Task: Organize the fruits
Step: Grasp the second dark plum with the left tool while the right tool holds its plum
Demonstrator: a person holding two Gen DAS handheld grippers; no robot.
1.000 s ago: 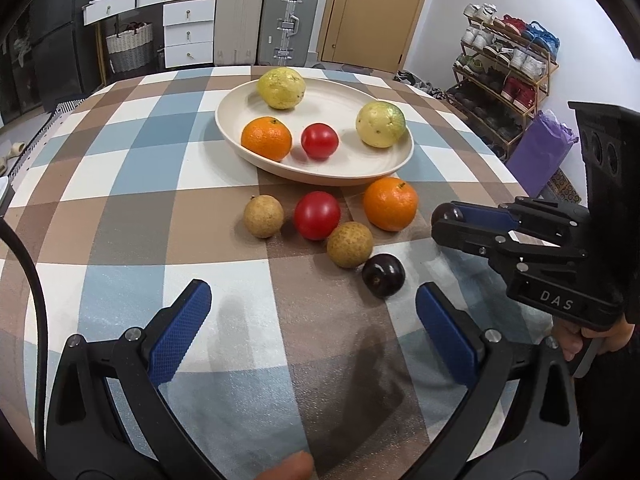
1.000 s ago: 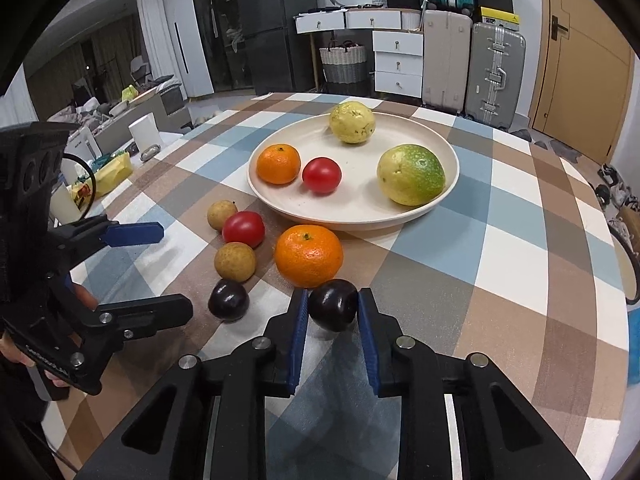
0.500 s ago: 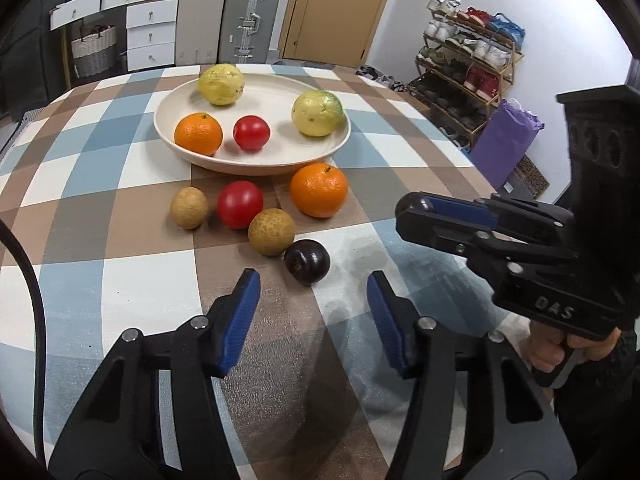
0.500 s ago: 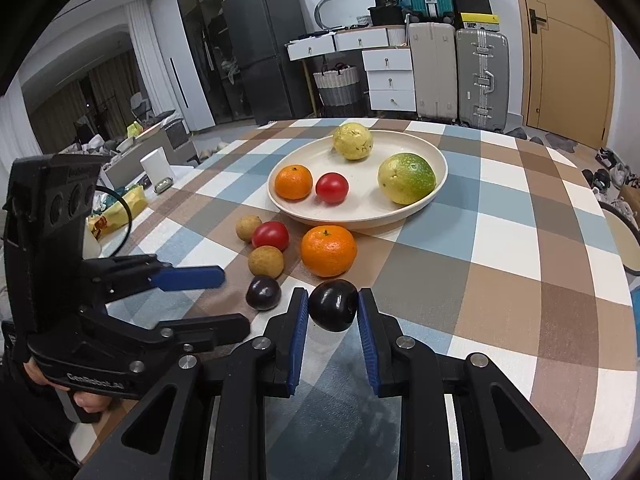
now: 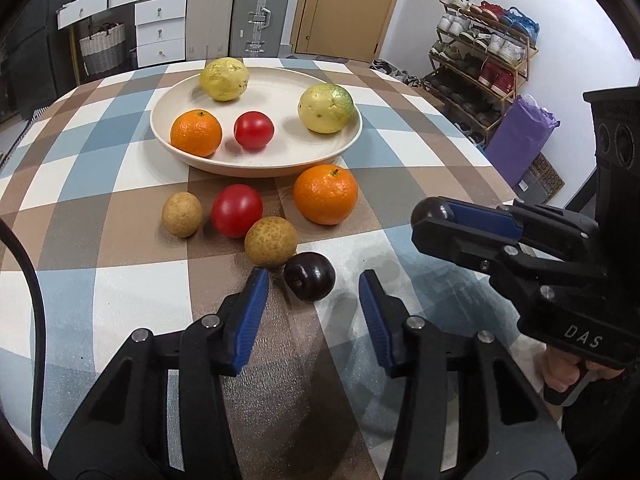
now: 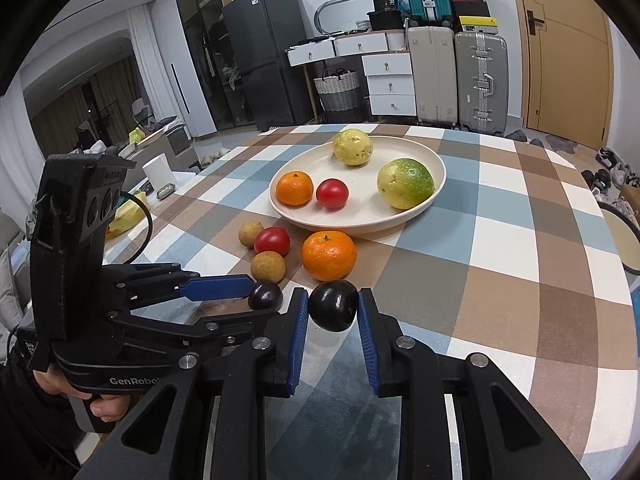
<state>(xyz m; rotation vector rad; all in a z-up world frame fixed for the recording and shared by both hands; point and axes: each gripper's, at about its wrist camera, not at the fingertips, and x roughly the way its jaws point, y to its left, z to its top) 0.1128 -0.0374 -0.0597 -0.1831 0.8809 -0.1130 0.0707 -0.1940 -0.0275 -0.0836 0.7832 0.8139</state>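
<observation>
Between the left gripper (image 5: 310, 304)'s spread jaws sits 1 dark plum (image 5: 309, 282) on the worktop (image 5: 120, 240); those jaws have narrowed and advanced since 0.5 s ago. The right gripper (image 6: 333, 322) still clamps another plum (image 6: 333, 306). Bodies read "DAS" and "GenRobo".

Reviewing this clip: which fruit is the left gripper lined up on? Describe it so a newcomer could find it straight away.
Start at the cream plate on the checked tablecloth; a loose cluster of fruit lies just in front of it. At the cluster's near edge, between the open left gripper fingers, sits a dark plum. It is the only near-black fruit on the cloth, beside a speckled tan longan.
</observation>
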